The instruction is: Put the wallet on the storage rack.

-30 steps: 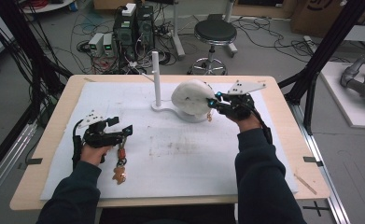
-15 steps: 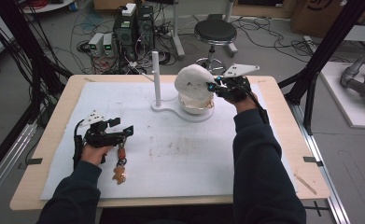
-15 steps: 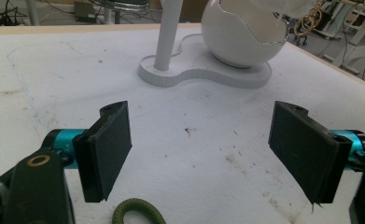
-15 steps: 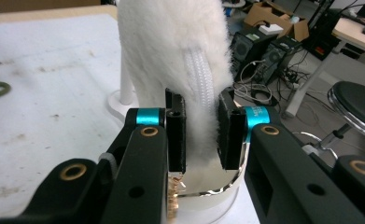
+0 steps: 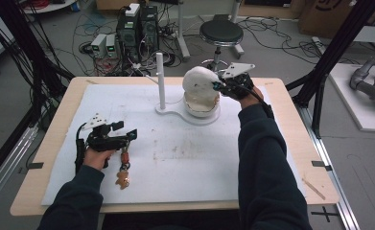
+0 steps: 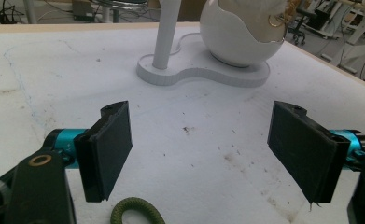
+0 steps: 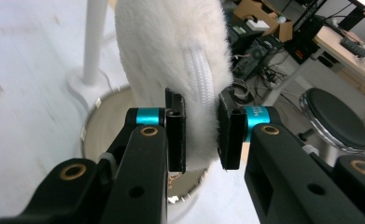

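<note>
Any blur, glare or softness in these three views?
High view: soft overall, no glare on the white table cover. Left gripper view: black fingers sharp, white egg-shaped bowl shows mild highlights. Right gripper view: white fluffy pouch sharp, black round stool behind blurred.

One bench (image 5: 290, 158) carries one white mat (image 5: 199, 167), one stand (image 5: 185, 112) with one post (image 5: 160, 79) and one bowl (image 5: 202, 103), one fluffy white cover (image 5: 199, 81) and one keychain (image 5: 123, 170). Two grippers: left (image 5: 125, 130), right (image 5: 217, 85). One stool (image 5: 221, 32) behind.
</note>
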`<state>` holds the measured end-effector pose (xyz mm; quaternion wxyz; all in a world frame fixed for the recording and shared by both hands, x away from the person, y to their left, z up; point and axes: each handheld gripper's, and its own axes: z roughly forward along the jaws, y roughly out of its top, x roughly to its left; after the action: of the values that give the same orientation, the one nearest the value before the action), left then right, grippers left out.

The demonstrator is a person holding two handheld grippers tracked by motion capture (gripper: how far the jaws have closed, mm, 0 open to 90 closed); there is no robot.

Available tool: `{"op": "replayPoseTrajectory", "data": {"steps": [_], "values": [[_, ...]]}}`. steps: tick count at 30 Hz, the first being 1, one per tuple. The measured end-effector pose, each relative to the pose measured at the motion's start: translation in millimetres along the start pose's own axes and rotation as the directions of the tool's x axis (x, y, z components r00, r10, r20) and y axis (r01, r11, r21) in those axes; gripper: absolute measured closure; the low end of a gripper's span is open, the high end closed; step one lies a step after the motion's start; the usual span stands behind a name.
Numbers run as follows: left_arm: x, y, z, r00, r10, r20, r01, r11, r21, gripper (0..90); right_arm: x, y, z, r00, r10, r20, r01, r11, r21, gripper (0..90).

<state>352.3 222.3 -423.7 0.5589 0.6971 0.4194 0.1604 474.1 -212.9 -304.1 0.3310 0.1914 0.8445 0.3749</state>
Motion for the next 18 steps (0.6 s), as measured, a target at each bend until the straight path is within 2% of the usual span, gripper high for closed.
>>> {"op": "replayPoseTrajectory", "data": {"steps": [1,3,6,7,8,9,10,13,18], "values": [[-0.1,-0.1,0.2,1.0000,-0.003,0.001,0.003,1.0000,-0.001,21.7,0.0,0.0,0.0,1.0000,0.000,0.000,0.000,1.000,0.000,77.1],[0.0,-0.2,0.6,1.0000,-0.001,0.006,0.001,1.0000,0.002,21.7,1.0,-2.8,0.6,0.9989,-0.046,0.013,0.045,0.998,0.034,76.9],[-0.4,-0.3,1.1,1.0000,-0.001,0.005,0.001,1.0000,0.005,21.7,2.5,-4.6,1.9,0.9973,-0.071,0.017,0.070,0.996,0.057,76.7],[-0.7,-0.4,1.2,1.0000,-0.004,0.005,0.004,1.0000,0.004,21.7,4.7,-4.5,4.1,0.9934,-0.112,0.024,0.110,0.991,0.076,76.7],[-0.7,-0.4,1.2,1.0000,-0.004,0.005,0.004,1.0000,0.004,21.7,4.7,-4.5,4.1,0.9934,-0.112,0.024,0.110,0.991,0.076,76.7],[-0.3,-0.2,0.8,1.0000,-0.002,0.006,0.002,1.0000,0.005,21.7,6.5,-4.8,5.8,0.9908,-0.133,0.027,0.130,0.987,0.093,76.7],[-0.2,-0.1,0.5,1.0000,-0.001,0.006,0.001,1.0000,0.004,21.7,10.1,-6.4,10.8,0.9868,-0.160,0.021,0.157,0.979,0.128,76.7],[0.0,-0.1,0.2,1.0000,-0.009,0.003,0.009,1.0000,0.001,21.7,14.8,-7.3,16.3,0.9851,-0.172,0.011,0.168,0.975,0.145,76.8],[-0.2,-0.1,0.2,1.0000,-0.008,0.003,0.008,1.0000,0.000,21.7,25.3,-12.8,32.7,0.9777,-0.209,-0.016,0.209,0.959,0.191,76.5]]}}
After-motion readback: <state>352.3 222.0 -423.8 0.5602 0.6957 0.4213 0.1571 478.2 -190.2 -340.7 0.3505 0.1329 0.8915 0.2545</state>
